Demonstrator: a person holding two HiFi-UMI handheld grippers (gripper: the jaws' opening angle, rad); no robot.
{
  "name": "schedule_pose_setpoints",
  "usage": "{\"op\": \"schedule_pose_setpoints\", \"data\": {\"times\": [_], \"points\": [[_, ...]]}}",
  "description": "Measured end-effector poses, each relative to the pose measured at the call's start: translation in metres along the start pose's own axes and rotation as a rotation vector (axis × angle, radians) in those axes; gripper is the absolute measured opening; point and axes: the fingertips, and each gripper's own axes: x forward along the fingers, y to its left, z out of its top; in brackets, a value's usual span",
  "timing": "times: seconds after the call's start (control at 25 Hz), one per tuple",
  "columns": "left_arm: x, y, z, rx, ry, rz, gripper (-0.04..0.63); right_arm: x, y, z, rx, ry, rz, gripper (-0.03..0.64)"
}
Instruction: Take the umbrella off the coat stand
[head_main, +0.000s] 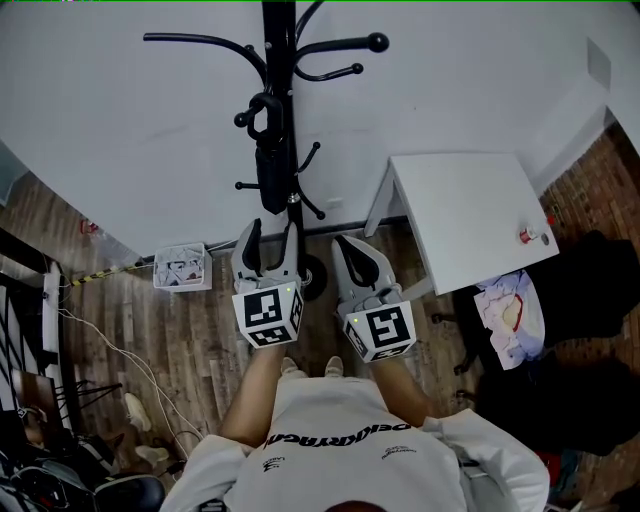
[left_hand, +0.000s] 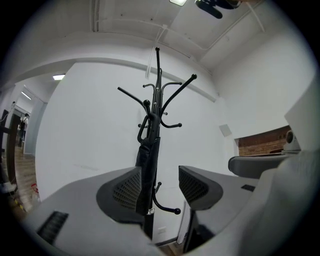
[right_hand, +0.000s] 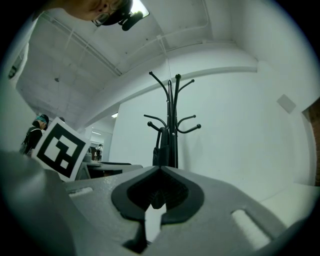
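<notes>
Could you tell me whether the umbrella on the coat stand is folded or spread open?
Folded. The umbrella hangs from the coat stand as a slim, dark bundle beside the pole.

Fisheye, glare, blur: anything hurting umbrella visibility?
Head view: sharp, evenly lit, mild bowing; black umbrella blends into the coat stand. Left gripper view: strong fisheye, dark vignette, silhouettes crisp on white wall. Right gripper view: same fisheye, greenish cast, ceiling light blown out.

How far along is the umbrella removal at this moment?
Done: nothing; the umbrella hangs on the coat stand. In hand: the left gripper, jaws apart, faces the umbrella without gripping it; the right gripper is shut, empty. Left: grip, unhook, carry away.
</notes>
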Motion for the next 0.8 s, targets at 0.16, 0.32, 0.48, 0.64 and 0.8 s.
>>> {"op": "schedule_pose_setpoints", "data": {"times": [0.16, 0.32, 0.48, 0.64, 0.8], "points": [[0.023, 0.009, -0.001, 0.0, 0.023, -0.032, 0.276, 0.009, 0.0, 0.0, -0.014, 0.003, -0.029, -0.003], [0.044, 0.016, -0.003, 0.017, 0.05, -0.064, 0.301, 0.015, -0.003, 0.008, -0.029, -0.01, -0.061, -0.003], [0.056, 0.024, -0.005, 0.027, 0.056, -0.067, 0.322, 0.019, -0.004, 0.007, -0.019, -0.011, -0.085, -0.003], [0.074, 0.03, -0.01, 0.054, 0.076, -0.079, 0.342, 0.024, -0.006, 0.01, -0.022, -0.016, -0.1, -0.003], [0.091, 0.032, -0.02, 0.092, 0.094, -0.092, 0.344, 0.022, -0.008, 0.01, -0.025, -0.018, -0.12, -0.003]]}}
